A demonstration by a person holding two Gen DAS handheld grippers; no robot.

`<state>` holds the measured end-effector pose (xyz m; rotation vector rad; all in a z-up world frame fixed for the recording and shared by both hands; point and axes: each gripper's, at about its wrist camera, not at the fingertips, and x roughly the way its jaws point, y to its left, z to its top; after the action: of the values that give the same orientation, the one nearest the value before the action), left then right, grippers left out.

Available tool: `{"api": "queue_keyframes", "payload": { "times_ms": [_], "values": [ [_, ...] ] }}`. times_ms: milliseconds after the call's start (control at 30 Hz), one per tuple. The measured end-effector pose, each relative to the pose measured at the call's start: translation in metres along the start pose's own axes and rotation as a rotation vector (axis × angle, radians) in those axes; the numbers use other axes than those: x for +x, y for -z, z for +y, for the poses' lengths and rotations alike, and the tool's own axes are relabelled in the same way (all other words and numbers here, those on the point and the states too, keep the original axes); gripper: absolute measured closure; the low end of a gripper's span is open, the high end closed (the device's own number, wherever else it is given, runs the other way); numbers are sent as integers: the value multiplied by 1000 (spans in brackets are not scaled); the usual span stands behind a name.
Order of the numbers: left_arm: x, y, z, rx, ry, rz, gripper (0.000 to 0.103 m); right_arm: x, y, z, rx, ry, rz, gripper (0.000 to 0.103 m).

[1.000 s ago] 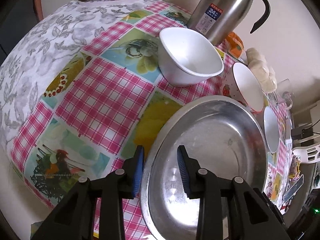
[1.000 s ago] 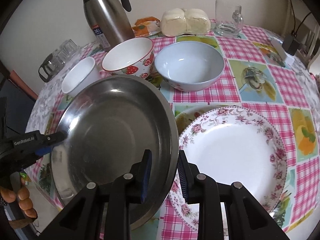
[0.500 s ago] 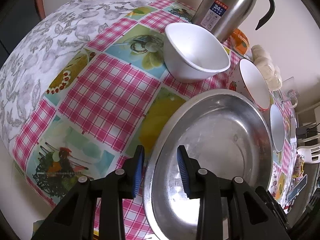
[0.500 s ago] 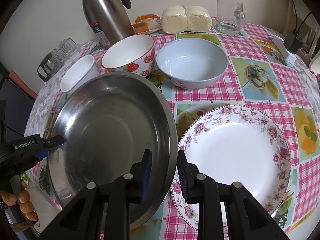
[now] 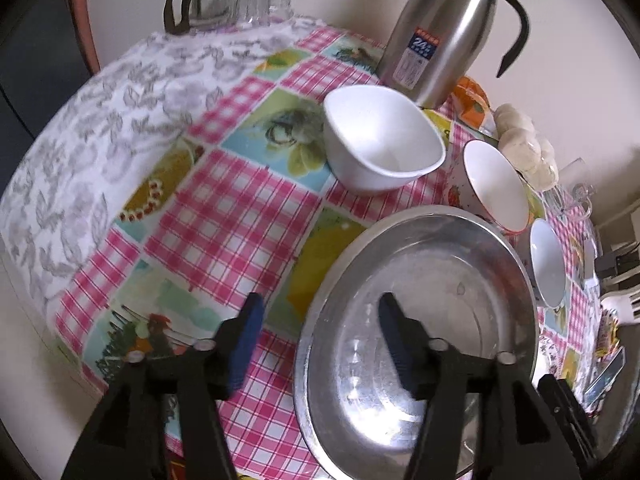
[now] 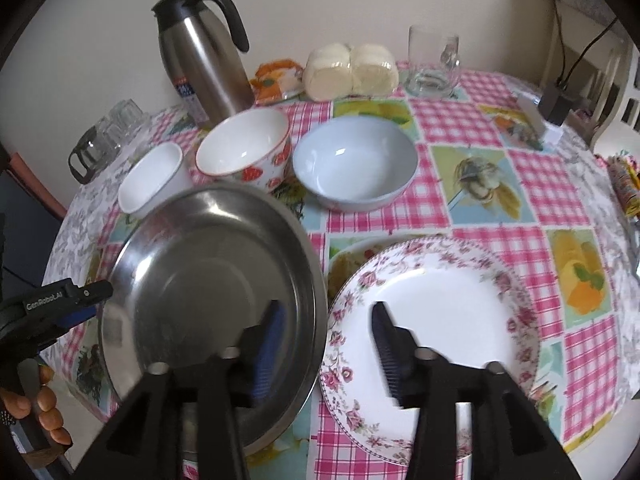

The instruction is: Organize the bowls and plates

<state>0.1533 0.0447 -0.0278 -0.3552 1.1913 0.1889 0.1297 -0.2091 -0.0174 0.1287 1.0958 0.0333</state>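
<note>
A large steel plate (image 5: 432, 304) (image 6: 208, 280) lies on the checked tablecloth. My left gripper (image 5: 318, 340) is open, its jaws on either side of the plate's left rim. My right gripper (image 6: 326, 340) is open, its jaws on either side of the plate's right rim, next to a floral plate (image 6: 436, 304). Behind stand a white square bowl (image 5: 380, 136) (image 6: 154, 180), a strawberry bowl (image 5: 494, 184) (image 6: 244, 148) and a pale blue bowl (image 5: 546, 264) (image 6: 354, 160).
A steel thermos jug (image 5: 444, 32) (image 6: 200, 52), wrapped buns (image 6: 350, 72), an orange packet (image 6: 276, 78) and a glass mug (image 6: 434, 62) stand at the back. Glasses (image 5: 224, 4) sit at the far left. A charger and cable (image 6: 556, 100) lie at the right.
Both grippers have opened wide and let go of the steel plate's rims. The steel plate now lies on the table.
</note>
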Motion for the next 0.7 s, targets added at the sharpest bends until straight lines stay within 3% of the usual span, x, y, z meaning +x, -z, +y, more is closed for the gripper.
{"api": "queue_keyframes", "payload": {
  "times_ms": [133,367,700],
  "values": [
    [-6,1,-11,63,-44,-25,34,-5,-1,5,-22,-1,-18,31],
    [-5,3,-17,106,-80,-39,18,-8,0,11,-38,3,-38,20],
    [-7,4,-20,110,-111,-87,14,-10,2,14,-67,-19,-74,1]
  ]
}}
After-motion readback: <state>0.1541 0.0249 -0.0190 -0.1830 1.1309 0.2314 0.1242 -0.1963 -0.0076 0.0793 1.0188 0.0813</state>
